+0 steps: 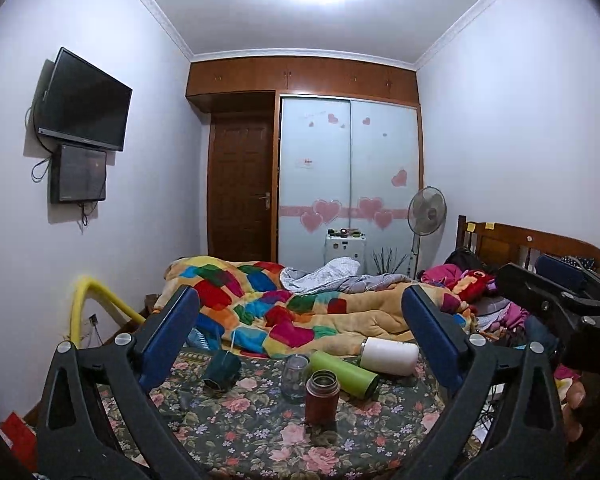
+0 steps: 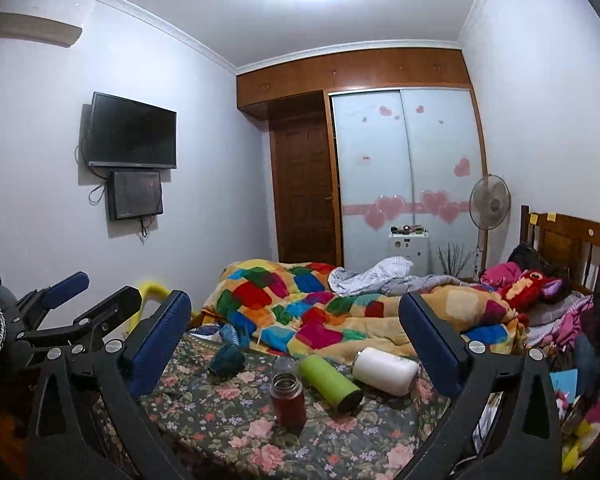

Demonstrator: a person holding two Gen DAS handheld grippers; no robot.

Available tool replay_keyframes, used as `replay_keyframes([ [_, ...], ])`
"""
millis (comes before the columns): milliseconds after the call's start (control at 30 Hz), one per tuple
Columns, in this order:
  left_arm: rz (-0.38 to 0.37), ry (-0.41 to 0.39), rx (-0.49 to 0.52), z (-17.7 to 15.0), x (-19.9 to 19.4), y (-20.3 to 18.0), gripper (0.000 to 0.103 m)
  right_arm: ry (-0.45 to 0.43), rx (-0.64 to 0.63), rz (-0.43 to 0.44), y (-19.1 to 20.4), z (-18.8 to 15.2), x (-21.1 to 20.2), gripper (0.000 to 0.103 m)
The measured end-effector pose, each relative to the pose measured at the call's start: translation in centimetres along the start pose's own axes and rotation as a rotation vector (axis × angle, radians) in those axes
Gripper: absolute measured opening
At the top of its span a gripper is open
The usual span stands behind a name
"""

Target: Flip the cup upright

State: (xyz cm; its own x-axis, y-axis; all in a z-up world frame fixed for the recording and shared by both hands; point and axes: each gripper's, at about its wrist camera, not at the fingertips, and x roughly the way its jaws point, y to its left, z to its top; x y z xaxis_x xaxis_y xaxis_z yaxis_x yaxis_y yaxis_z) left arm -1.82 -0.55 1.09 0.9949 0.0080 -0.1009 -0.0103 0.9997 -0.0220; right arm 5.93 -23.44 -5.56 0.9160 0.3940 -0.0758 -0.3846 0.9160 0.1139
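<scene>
A green cup (image 1: 345,372) is seen lying on its side on the floral cloth (image 1: 236,432), a white cup (image 1: 389,355) lying at its 1 o'clock. A red-brown flask (image 1: 322,397) stands upright at its 7 o'clock, a clear jar (image 1: 295,376) at 9 o'clock, and a tipped dark teal cup (image 1: 221,369) farther that way. The left gripper (image 1: 300,316) and the right gripper (image 2: 296,316) are held spread wide, nothing gripped, both raised clear of the cups.
</scene>
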Motion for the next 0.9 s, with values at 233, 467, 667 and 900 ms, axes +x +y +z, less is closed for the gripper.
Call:
replay_keyframes([
  [233,0.005,0.023,-0.014,-0.4,-0.3,0.0,0.102,0.040,0.007,0.002,-0.2,-1.0,-0.4,0.103],
  [467,0.012,0.033,-0.017,-0.7,-0.3,0.1,0.102,0.048,0.004,-0.001,-0.4,-1.2,-1.8,0.103],
  [667,0.016,0.039,-0.008,-1.1,-0.1,-0.1,0.102,0.051,0.000,-0.001,-0.3,-1.2,-1.9,0.103],
  [900,0.011,0.045,-0.007,-1.1,0.2,-0.2,0.102,0.063,-0.001,0.001,-0.4,-1.6,-1.8,0.103],
])
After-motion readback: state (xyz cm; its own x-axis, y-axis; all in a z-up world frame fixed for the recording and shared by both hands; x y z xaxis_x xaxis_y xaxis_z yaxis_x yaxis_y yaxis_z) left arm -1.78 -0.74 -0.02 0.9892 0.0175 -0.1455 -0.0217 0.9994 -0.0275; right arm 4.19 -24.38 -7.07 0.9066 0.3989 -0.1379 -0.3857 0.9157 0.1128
